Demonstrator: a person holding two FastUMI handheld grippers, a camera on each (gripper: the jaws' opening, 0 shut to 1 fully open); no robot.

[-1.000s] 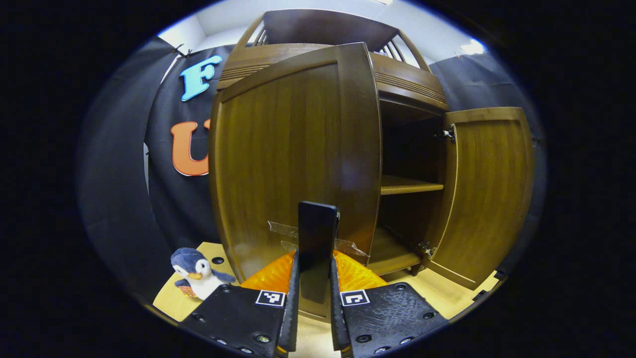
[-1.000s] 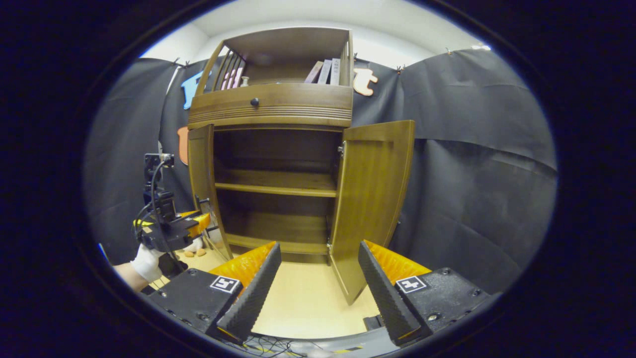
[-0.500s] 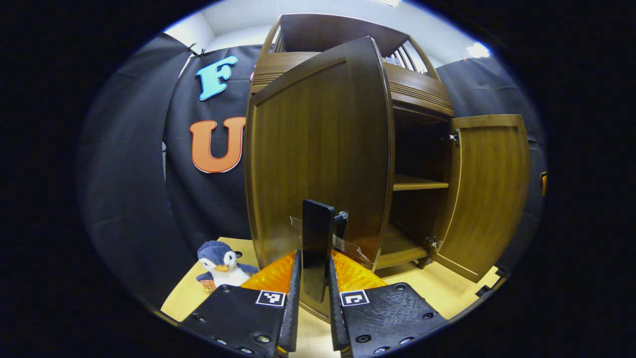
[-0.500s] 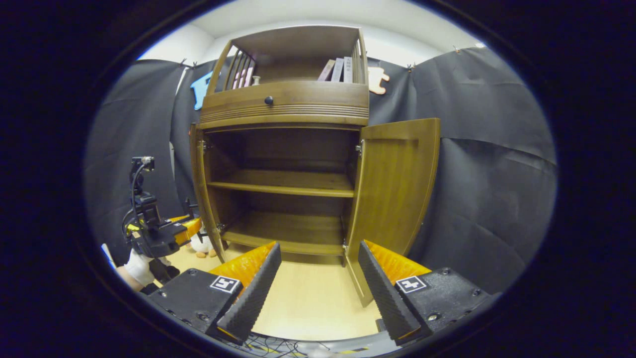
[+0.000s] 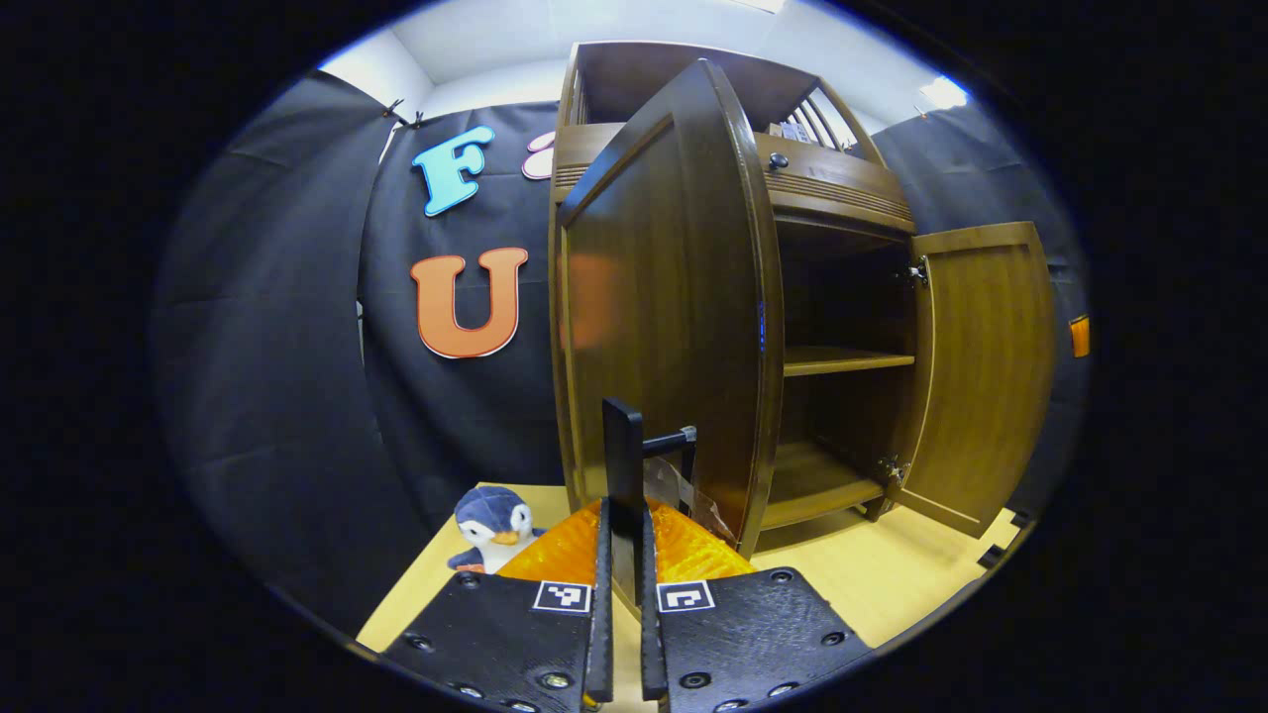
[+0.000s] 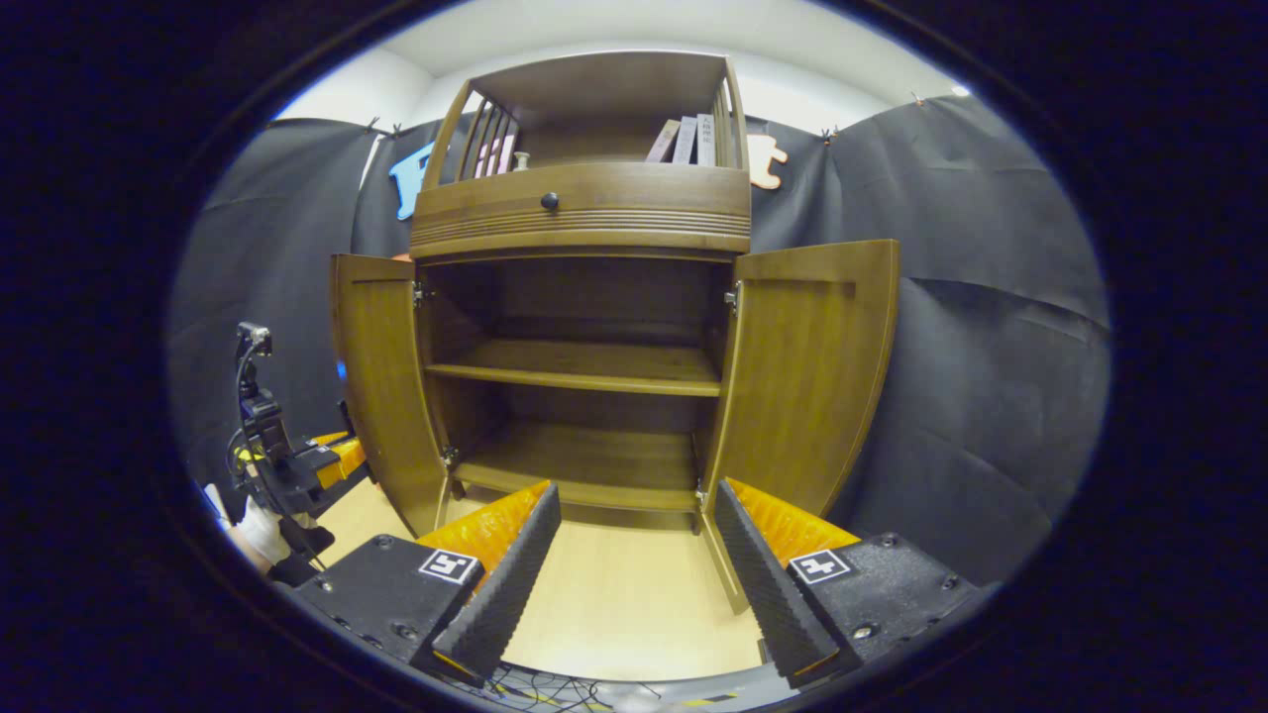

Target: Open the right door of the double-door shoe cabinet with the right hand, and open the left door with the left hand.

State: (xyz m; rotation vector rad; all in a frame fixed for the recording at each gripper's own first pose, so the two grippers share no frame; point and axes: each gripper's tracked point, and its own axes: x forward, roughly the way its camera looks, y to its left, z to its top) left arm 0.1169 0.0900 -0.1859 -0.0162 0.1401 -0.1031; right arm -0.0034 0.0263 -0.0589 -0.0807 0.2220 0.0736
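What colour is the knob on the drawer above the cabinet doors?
The drawer knob is black, clearest in the right gripper view.

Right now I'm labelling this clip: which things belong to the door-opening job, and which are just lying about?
Job:
left door
its handle
right door
left hand-held gripper
right hand-held gripper

Lying about:
penguin toy
books
drawer knob

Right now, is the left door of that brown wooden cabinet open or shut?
Open. The left wooden door is swung outward from the brown wooden cabinet, baring both shelves; the left gripper grips its dark handle.
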